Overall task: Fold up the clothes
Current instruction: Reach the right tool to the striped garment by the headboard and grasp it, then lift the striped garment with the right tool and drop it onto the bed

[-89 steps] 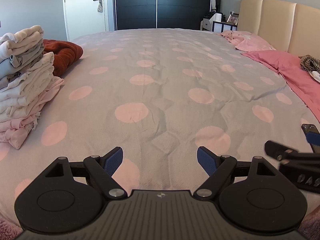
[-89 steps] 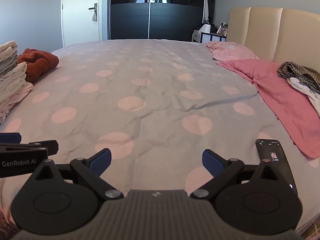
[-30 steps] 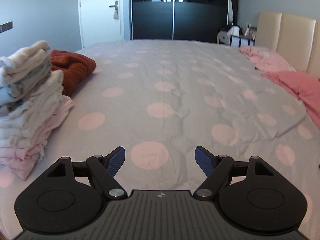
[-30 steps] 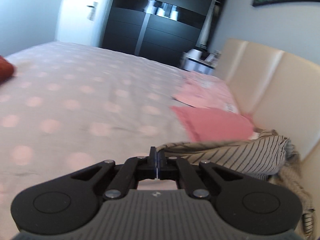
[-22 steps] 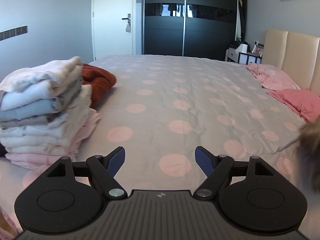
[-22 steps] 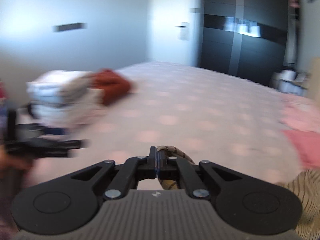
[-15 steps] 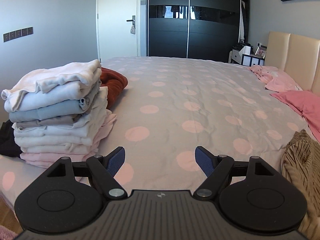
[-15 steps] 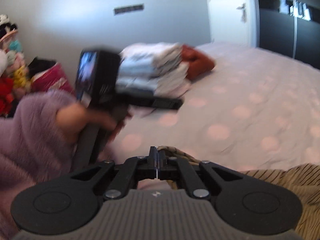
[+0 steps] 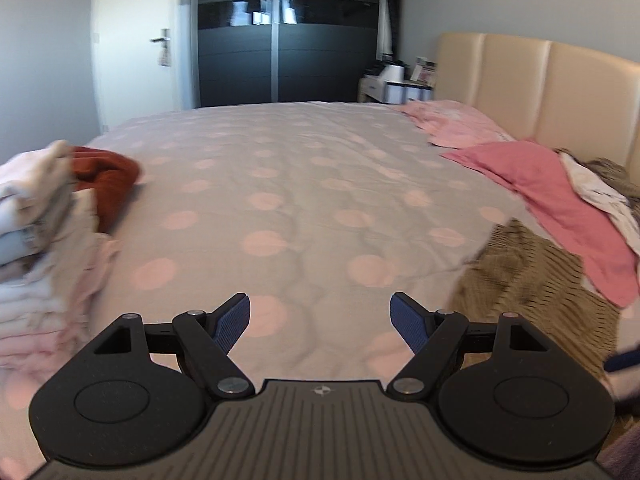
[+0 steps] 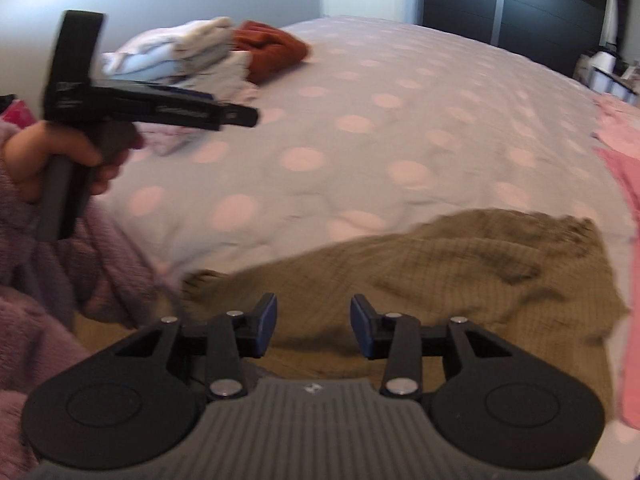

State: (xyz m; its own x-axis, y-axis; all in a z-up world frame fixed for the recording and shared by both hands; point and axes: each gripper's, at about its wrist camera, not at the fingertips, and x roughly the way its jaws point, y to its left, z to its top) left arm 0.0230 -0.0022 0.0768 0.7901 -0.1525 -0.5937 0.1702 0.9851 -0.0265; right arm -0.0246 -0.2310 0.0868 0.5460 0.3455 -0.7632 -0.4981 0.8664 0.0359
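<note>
Striped olive-brown garment [image 10: 460,280] lies crumpled and loosely spread on the bed [image 10: 360,128], at its near edge toward the headboard side, just beside the darker pink pillowcase [image 9: 560,200]. In the left wrist view the same garment [image 9: 532,288] sits to the right of the left gripper, its fabric blurred. Nothing holds it.

Right gripper [image 10: 313,328] hovers over the garment's near hem with its jaws released, the blue pads [image 10: 267,326] apart and nothing between them. Whether the pads touch the cloth cannot be told.

Left gripper [image 9: 320,322] is over the bedspread near the bed's near edge, jaws spread wide and empty. From the right wrist view the left gripper [image 10: 240,116] shows side-on, held by the person's left hand [image 10: 68,160] in a fuzzy purple sleeve [image 10: 60,280].

Stack of folded clothes [image 9: 44,240], whites, pale blue and pink, stands at the bed's left edge, and a rust-coloured garment [image 9: 106,174] lies touching it on the far side. A second, paler pink pillowcase [image 9: 456,128] lies farther along by the beige headboard [image 9: 540,80]. More unfolded clothes [image 9: 600,188], white and dark, rest on the darker pink pillowcase against the headboard. A dark wardrobe [image 9: 288,40] and a white door [image 9: 140,48] stand beyond the bed's far edge.
</note>
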